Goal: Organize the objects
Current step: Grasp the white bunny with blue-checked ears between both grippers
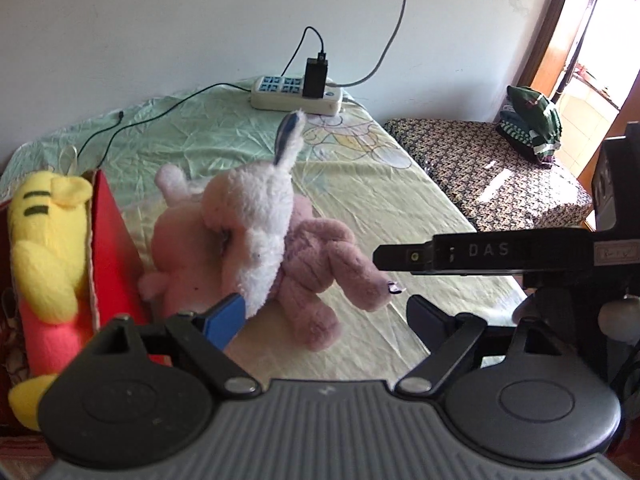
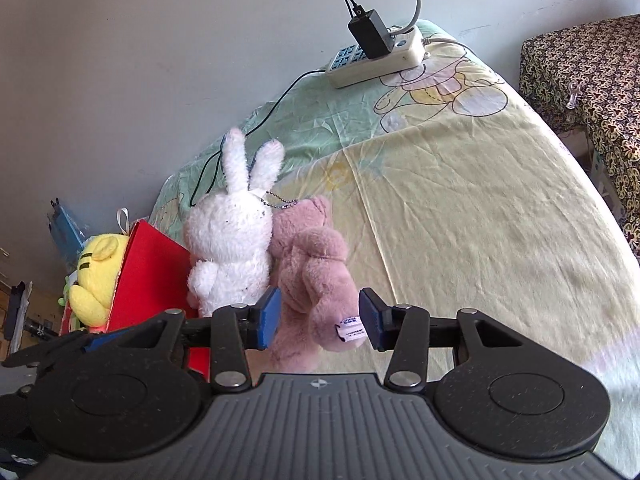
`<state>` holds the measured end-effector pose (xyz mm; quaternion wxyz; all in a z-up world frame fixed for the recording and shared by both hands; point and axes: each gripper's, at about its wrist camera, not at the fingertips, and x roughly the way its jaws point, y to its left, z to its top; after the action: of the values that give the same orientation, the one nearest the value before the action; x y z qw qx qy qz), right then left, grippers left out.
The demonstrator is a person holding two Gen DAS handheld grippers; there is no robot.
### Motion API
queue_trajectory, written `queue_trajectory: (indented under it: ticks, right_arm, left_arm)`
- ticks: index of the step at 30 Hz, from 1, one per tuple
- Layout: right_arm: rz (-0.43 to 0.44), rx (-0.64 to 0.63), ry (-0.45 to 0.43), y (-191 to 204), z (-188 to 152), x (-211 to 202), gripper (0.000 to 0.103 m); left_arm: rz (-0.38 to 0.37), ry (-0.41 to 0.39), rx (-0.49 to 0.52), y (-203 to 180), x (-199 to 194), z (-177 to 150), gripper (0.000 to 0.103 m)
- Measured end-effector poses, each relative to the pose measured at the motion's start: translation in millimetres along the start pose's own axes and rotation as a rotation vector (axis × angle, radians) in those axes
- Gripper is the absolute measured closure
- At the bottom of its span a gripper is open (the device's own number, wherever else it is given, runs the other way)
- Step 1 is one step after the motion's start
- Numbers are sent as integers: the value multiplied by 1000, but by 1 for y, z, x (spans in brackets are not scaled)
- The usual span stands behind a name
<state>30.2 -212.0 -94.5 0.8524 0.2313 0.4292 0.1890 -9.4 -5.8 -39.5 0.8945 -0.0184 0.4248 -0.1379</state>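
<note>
Right gripper (image 2: 318, 318): jaws apart, straddling the mauve plush bear (image 2: 310, 276) on the bed sheet, not clamped. Left gripper (image 1: 320, 312): wide open beside the white plush rabbit (image 1: 256, 220). Far left, the yellow plush tiger (image 1: 44, 236) already sits in the red cardboard box (image 1: 116, 256). One stowed, two left, I'd say.

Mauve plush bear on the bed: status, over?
Left gripper open, near white plush rabbit. Right gripper open, straddling mauve plush bear, not clamped. Rabbit leans against bear.

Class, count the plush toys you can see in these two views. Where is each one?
3: yellow plush in the red box; white rabbit beside it on the bed; pink bear against the rabbit. More may be hidden.
</note>
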Motion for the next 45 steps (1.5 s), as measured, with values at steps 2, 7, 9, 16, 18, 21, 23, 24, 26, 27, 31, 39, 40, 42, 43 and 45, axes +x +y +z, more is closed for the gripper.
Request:
queue_trajectory:
  ticks: [2, 7, 9, 16, 18, 21, 23, 24, 26, 27, 31, 39, 40, 42, 43, 45]
  right_arm:
    - [40, 7, 12, -3, 9, 3, 56]
    - [136, -8, 38, 10, 34, 13, 56]
    - [167, -36, 51, 20, 43, 19, 56]
    - [197, -155, 155, 50, 60, 47, 53]
    - [186, -188, 184, 53, 61, 58, 53]
    - [183, -203, 242, 50, 61, 71, 53]
    - [186, -185, 253, 43, 62, 73, 53]
    - [190, -173, 255, 38, 63, 72, 52]
    - [199, -150, 257, 29, 66, 70, 49]
    - [199, -138, 254, 25, 67, 67, 49]
    - [191, -100, 243, 8, 71, 58, 49]
    - [251, -98, 235, -1, 74, 55, 49]
    - [257, -89, 240, -2, 74, 57, 49]
    - [280, -70, 246, -4, 74, 60, 51]
    - [280, -71, 242, -5, 74, 61, 51]
    - [285, -69, 245, -8, 75, 63, 52]
  left_arm:
    - [31, 3, -14, 2, 8, 2, 15]
    - [79, 4, -45, 9, 27, 11, 15]
    - [100, 2, -42, 9, 34, 14, 15]
    - [110, 31, -45, 15, 61, 17, 15]
    - [101, 39, -43, 13, 67, 17, 15]
    - [101, 42, -31, 9, 69, 15, 14]
    - [86, 45, -36, 8, 70, 16, 13]
    - [77, 46, -37, 6, 69, 17, 13]
    - [67, 42, -27, 0, 68, 16, 12]
    - [57, 41, -22, -3, 67, 17, 12]
    - [5, 38, -2, -16, 64, 21, 11]
    - [-28, 51, 62, -31, 72, 22, 9]
    - [-25, 53, 64, -30, 72, 22, 9]
    - [-30, 51, 51, -24, 68, 23, 10]
    - [-39, 42, 42, -21, 63, 23, 10]
    - [-46, 11, 19, -12, 52, 25, 10]
